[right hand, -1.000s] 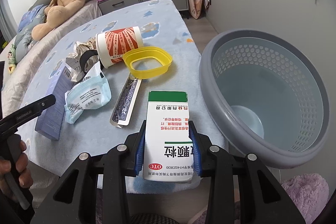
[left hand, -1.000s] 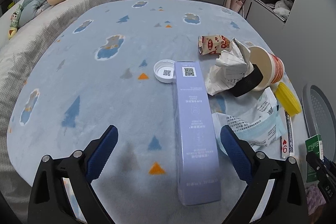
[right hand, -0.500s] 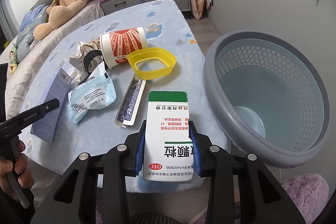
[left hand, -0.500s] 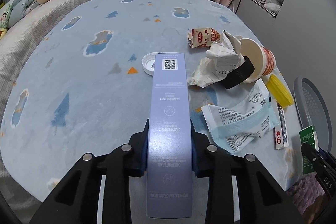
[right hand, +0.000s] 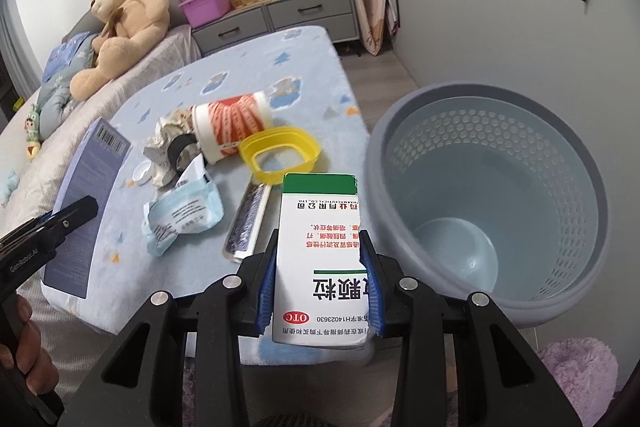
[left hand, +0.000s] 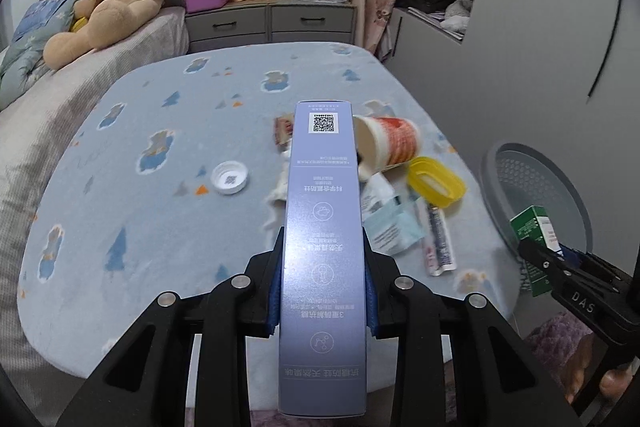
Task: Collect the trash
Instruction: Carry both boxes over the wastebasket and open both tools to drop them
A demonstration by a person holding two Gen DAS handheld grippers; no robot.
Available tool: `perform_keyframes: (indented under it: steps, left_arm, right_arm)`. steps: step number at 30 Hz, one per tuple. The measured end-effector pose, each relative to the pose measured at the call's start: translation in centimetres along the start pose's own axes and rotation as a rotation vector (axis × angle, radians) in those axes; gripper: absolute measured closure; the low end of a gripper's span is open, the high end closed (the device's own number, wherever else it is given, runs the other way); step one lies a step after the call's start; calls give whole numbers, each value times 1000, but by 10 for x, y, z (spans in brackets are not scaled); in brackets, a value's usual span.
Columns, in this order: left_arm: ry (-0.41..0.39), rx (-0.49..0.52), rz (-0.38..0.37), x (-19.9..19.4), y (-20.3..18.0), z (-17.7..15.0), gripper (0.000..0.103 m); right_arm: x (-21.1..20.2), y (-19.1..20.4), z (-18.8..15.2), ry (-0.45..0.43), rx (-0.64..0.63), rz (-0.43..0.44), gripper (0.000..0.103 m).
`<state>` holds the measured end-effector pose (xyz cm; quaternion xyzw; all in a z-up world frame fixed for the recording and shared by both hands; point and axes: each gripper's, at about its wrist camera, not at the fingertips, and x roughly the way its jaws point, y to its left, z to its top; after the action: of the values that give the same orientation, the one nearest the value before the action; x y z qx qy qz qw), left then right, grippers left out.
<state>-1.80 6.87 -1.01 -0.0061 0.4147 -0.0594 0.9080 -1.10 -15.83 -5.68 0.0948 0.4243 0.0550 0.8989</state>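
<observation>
Carry step: my left gripper (left hand: 323, 279) clamps the lavender carton (left hand: 322, 247); right gripper (right hand: 321, 281) clamps the medicine box (right hand: 320, 259). Next: release both over the grey basket (right hand: 496, 203), at two o'clock.

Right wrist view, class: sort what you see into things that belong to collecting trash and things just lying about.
Belongs to the job:
- green-and-white cardboard medicine box in the right claw
- long lilac cardboard box in the left claw
- grey perforated plastic bin
- red-patterned paper cup
- yellow plastic ring lid

Just lying about:
- tan plush teddy bear
- purple plastic tub
</observation>
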Motion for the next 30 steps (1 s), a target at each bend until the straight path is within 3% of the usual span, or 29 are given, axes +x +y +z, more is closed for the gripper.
perform_keyframes:
  steps: [13, 21, 30]
  left_arm:
    - [61, 257, -255, 51, -167, 26, 72]
    - [133, 328, -302, 96, -227, 33, 72]
    - [174, 346, -291, 128, -251, 41, 72]
  right_arm:
    - [-17, -113, 19, -24, 156, -171, 67]
    - [5, -157, 26, 22, 202, -189, 67]
    - [30, -177, 36, 53, 219, -169, 66]
